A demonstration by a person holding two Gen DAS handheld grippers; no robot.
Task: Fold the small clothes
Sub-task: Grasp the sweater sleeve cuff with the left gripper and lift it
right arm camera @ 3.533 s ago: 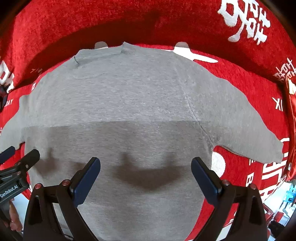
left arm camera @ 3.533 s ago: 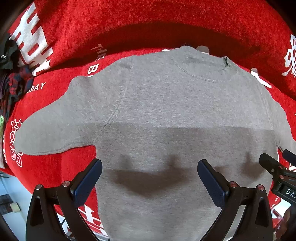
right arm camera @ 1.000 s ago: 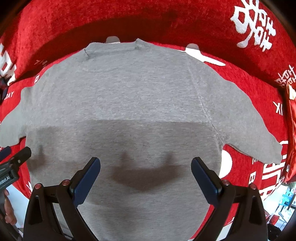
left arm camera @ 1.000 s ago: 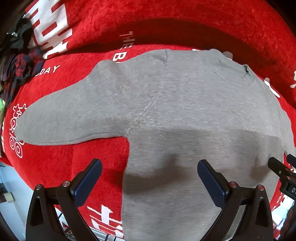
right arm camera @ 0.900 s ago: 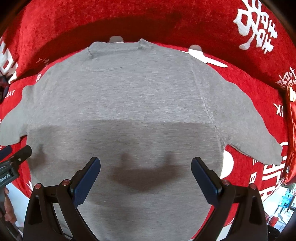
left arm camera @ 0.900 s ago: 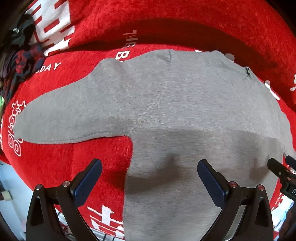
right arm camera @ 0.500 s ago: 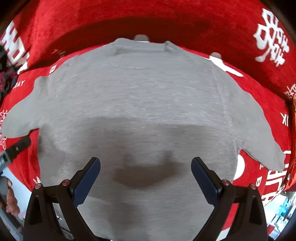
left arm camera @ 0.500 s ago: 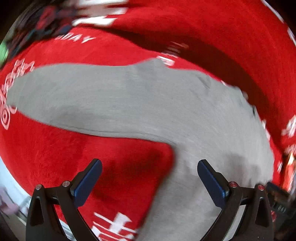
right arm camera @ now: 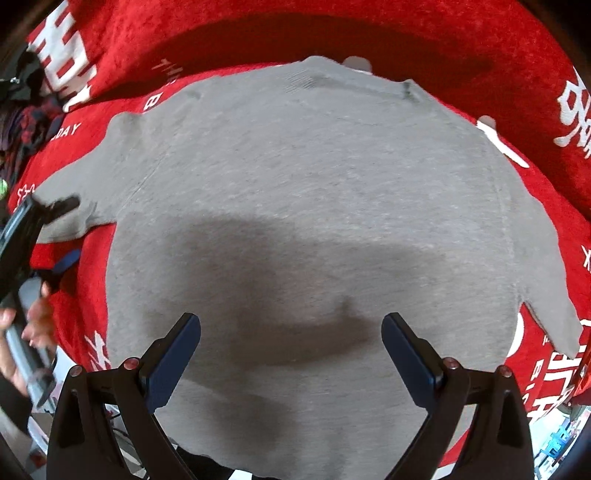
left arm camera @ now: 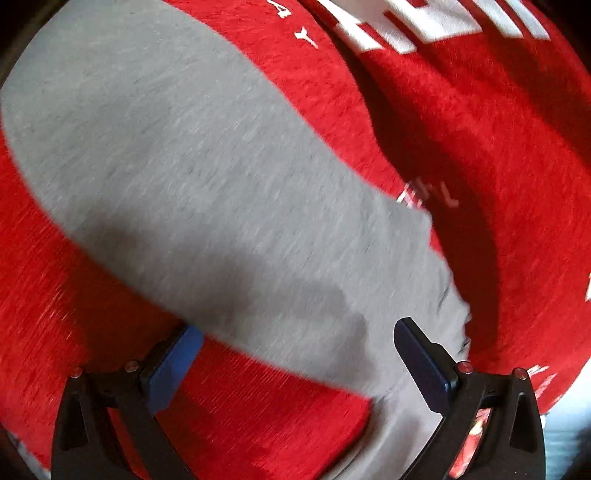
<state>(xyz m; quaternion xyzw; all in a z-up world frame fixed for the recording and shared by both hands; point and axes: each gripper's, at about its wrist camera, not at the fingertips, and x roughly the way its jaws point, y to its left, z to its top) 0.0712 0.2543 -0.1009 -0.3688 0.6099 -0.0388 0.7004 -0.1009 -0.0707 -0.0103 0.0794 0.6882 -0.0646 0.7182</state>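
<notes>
A small grey sweatshirt lies flat on a red cloth, collar at the far side, both sleeves spread out. In the left wrist view its left sleeve fills the frame, running from upper left down toward the body. My left gripper hovers open close over that sleeve near the armpit, nothing between its fingers. The same left gripper shows in the right wrist view at the sleeve's end, held by a hand. My right gripper stands open above the lower body of the sweatshirt, holding nothing.
The red cloth with white lettering covers the whole surface and rises at the back. Dark plaid clothes lie heaped at the far left. A person's hand grips the left tool's handle. Floor shows past the near edge.
My left gripper has swung left and dropped close over the left sleeve, its view now blurred. My right gripper has shifted left, so the collar sits further right in its view.
</notes>
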